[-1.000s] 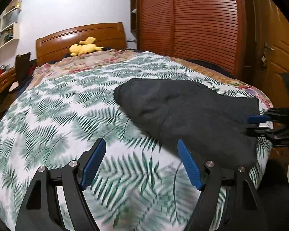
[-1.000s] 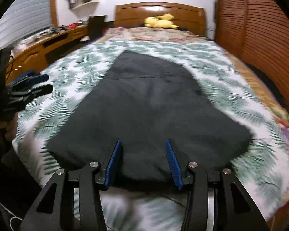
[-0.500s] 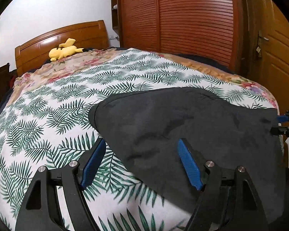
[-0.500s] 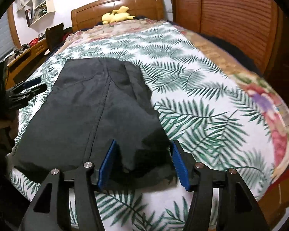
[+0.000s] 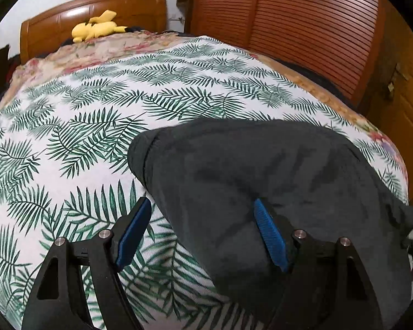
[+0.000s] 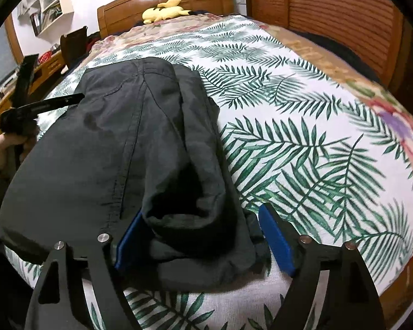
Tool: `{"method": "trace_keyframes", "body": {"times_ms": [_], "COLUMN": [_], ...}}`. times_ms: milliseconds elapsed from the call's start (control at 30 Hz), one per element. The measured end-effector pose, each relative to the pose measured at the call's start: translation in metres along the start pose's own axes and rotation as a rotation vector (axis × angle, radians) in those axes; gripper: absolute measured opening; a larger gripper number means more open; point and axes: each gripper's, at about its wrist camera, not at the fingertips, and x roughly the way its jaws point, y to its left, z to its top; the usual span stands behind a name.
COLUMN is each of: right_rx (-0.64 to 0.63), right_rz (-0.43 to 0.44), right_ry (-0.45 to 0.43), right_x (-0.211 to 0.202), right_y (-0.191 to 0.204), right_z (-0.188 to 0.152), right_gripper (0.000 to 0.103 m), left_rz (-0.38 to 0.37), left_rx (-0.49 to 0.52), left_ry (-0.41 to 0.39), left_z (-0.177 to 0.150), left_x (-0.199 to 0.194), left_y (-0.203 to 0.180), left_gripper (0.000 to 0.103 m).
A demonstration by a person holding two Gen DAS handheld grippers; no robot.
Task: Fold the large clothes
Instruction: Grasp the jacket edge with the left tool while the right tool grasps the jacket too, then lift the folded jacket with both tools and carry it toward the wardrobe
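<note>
Two black claws with blue pads are seen over a dark grey fabric garment (image 6: pixel 118 148) that is spread flat on a white bedspread printed with green palm leaves (image 6: pixel 303 143). The right claw (image 6: pixel 203 236) is being opened: its jaws are spreading, and a rolled, folded edge of the garment lies between the pads, which are not pressed on it. The rest of the garment stretches ahead and to the left of this claw, with a stitched seam running away from it. The left claw (image 5: pixel 202 232) is held apart and nothing is gripped; the garment's (image 5: pixel 275 170) rounded edge is crossed by the gap, so that bedspread (image 5: pixel 77 137) is seen by the left pad and dark cloth behind the right pad. A yellow plush toy (image 5: pixel 96 29) is seen far ahead of both claws, against a brown wooden headboard (image 5: pixel 96 5). A slatted wooden wardrobe (image 5: pixel 303 24) stands ahead to the right.
</note>
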Motion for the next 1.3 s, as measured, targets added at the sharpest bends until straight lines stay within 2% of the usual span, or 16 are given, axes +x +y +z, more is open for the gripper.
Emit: {"method": "trace_keyframes", "body": {"times_ms": [100,267,333,400,433,500,600,667,767,867,933,1033,1233,1300], "right_rx": [0.048,0.059,0.059,0.060,0.059,0.040,-0.016,-0.025,-0.040,-0.075,-0.088,-0.088,-0.069,-0.055], "right_rz": [0.053,0.087,0.101,0.134,0.157,0.193,0.195,0.204,0.224,0.216,0.213,0.213,0.145,0.127], "right_ry": [0.007,0.007,0.008,0.012,0.015,0.016,-0.036,-0.080,-0.126,-0.179,-0.207,-0.261,-0.353,-0.387], "right_x": [0.003,0.003,0.005,0.005,0.006,0.006,0.002,-0.004,-0.010,-0.017,-0.022,-0.032,-0.058,-0.070], "right_y": [-0.006,-0.009,-0.010,-0.009,-0.008,-0.006,-0.001,-0.002,-0.006,-0.009,-0.015,-0.035,-0.097,-0.126], "right_z": [-0.002,-0.005,-0.006,-0.006,-0.006,-0.004,-0.001,0.002,0.008,0.014,0.019,0.026,0.038,0.039], "right_gripper": [0.081,0.080,0.076,0.061,0.057,0.037,0.022,0.019,0.017,0.016,0.015,0.014,0.013,0.013], "left_rz": [0.003,-0.005,-0.016,-0.030,-0.049,-0.049,-0.044,-0.046,0.010,0.064,0.090,0.102,0.091,0.065], "left_rx": [-0.012,-0.034,-0.048,-0.056,-0.059,-0.062,-0.070,-0.064,-0.022,0.006,0.020,0.053,0.174,0.189], "left_ry": [0.009,0.021,0.028,0.037,0.044,0.050,0.058,0.064,0.073,0.044,-0.020,-0.076,-0.122,-0.147], "left_z": [0.004,0.007,0.006,0.006,0.006,0.007,0.009,0.012,0.016,0.022,0.029,0.042,0.072,0.086], "left_x": [0.005,0.014,0.018,0.021,0.021,0.021,0.019,0.017,0.012,0.001,-0.015,-0.031,-0.029,-0.024], "left_y": [0.003,0.008,0.010,0.012,0.013,0.014,0.014,0.012,0.001,-0.011,-0.025,-0.055,-0.143,-0.175], "left_gripper": [0.078,0.082,0.082,0.079,0.074,0.070,0.050,0.028,0.017,0.015,0.015,0.015,0.014,0.014]}}
